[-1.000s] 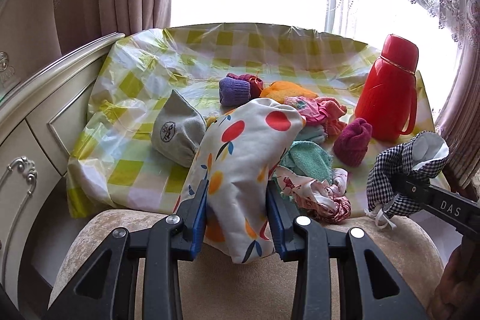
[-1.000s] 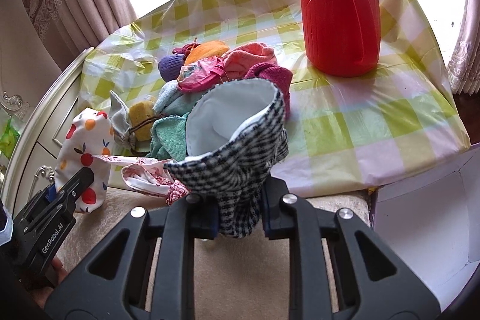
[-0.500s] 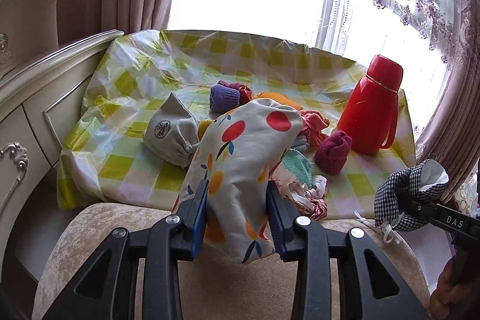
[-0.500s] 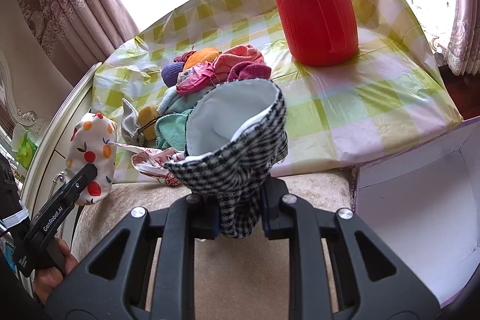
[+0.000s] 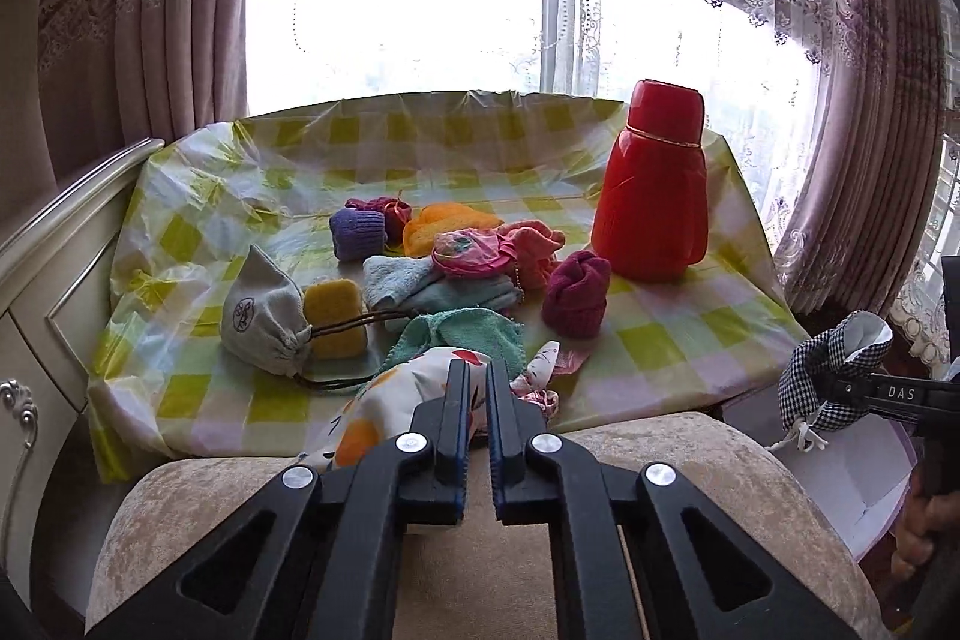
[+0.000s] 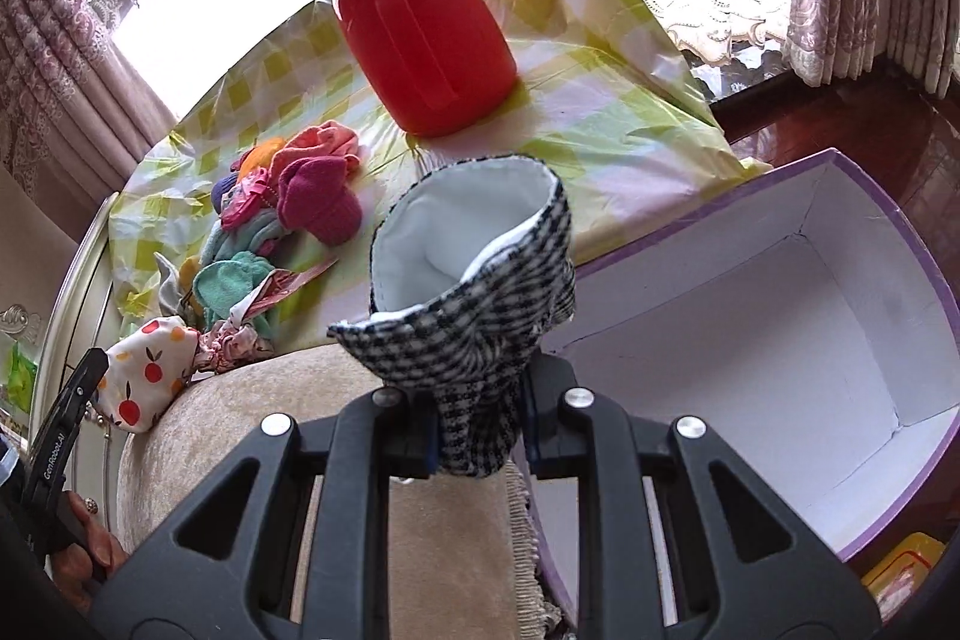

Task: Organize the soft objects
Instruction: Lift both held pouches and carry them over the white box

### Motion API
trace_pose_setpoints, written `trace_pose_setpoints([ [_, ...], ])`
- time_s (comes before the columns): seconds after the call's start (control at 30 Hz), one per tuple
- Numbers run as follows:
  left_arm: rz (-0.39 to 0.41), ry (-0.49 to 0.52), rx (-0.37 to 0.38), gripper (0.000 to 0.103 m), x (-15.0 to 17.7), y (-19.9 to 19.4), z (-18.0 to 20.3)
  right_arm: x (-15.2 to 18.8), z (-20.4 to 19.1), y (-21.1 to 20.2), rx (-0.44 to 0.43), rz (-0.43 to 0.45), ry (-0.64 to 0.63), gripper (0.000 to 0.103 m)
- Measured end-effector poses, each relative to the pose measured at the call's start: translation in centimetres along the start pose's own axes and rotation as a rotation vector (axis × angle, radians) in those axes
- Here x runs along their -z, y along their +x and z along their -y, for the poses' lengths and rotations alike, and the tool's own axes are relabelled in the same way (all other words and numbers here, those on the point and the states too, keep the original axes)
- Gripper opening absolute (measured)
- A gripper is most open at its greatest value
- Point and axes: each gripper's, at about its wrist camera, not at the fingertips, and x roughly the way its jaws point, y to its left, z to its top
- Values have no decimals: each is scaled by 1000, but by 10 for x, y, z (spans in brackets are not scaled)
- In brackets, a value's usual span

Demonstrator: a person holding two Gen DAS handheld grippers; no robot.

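Your left gripper (image 5: 473, 400) has its jaws drawn nearly together, pinching the edge of the white fabric pouch printed with red and orange fruit (image 5: 384, 409); the pouch slumps just ahead of the fingertips, half on the beige plush cushion (image 5: 690, 454), half on the yellow-checked plastic tablecloth (image 5: 672, 346). Your right gripper (image 6: 477, 451) clamps the base of the black-and-white houndstooth fabric pouch (image 6: 480, 304), mouth open and up, beside the open white box with purple rim (image 6: 798, 316). Other soft things sit piled near the red thermos flask (image 5: 651, 190).
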Motion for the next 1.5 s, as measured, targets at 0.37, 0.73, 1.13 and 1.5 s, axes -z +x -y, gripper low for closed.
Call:
trace_pose_setpoints([
  [0.37, -50, 1, -90, 84, -2, 9, -8, -5, 28, -7, 77, 5, 20, 23],
  [0.73, -137, 49, -86, 86, -13, 30, -55, -1, 35, 0, 90, -27, 18, 23],
  [1.13, -308, 233, -119, 43, -2, 93, -78, -1, 37, 3, 117, -44, 11, 23],
  [1.5, -214, 153, -82, 4, -19, 56, -77, -4, 37, -5, 116, -24, 6, 23],
])
